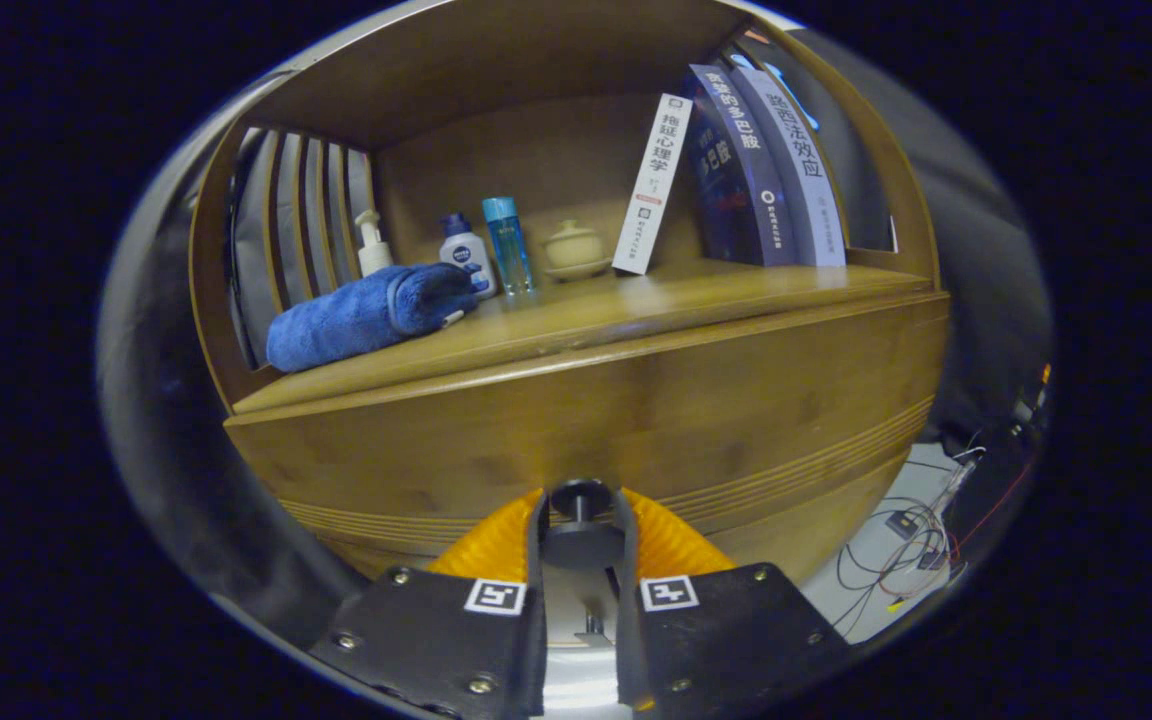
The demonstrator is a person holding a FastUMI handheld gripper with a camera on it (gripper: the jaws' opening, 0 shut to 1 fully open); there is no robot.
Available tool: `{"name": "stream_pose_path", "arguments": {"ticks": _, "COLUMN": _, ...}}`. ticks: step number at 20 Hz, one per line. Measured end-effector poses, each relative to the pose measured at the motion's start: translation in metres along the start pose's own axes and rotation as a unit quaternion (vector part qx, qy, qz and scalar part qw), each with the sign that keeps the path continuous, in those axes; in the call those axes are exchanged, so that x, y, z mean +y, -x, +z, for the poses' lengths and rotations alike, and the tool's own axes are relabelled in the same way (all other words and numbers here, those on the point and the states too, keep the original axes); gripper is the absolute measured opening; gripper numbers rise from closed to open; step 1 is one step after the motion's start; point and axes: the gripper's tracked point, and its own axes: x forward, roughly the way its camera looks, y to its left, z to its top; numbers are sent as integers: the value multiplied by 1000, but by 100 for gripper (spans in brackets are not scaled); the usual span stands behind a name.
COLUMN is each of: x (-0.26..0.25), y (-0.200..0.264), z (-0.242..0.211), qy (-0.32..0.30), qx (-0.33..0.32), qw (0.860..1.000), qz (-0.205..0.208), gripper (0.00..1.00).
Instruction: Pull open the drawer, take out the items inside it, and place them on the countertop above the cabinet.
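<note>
The wooden drawer front (736,400) of the cabinet stands right ahead of me. Its dark round knob (581,497) sits between my two fingers, and my gripper (581,520) is shut on the knob, one finger pressing on each side. The countertop (696,295) runs just above the drawer front. I see nothing of the drawer's inside from here, so its contents are hidden.
On the countertop lie a rolled blue towel (366,315), a white pump bottle (372,245), a white bottle with a blue cap (464,250), a clear blue bottle (507,243), a small lidded ceramic jar (574,248) and leaning books (756,170). Cables (921,540) trail on the floor to the right.
</note>
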Motion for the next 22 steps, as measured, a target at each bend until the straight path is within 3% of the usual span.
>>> {"name": "stream_pose_path", "arguments": {"ticks": 22, "x": -16, "y": 166, "z": -72, "qy": -7, "qx": 51, "qw": 997, "qz": -61, "gripper": 27}}
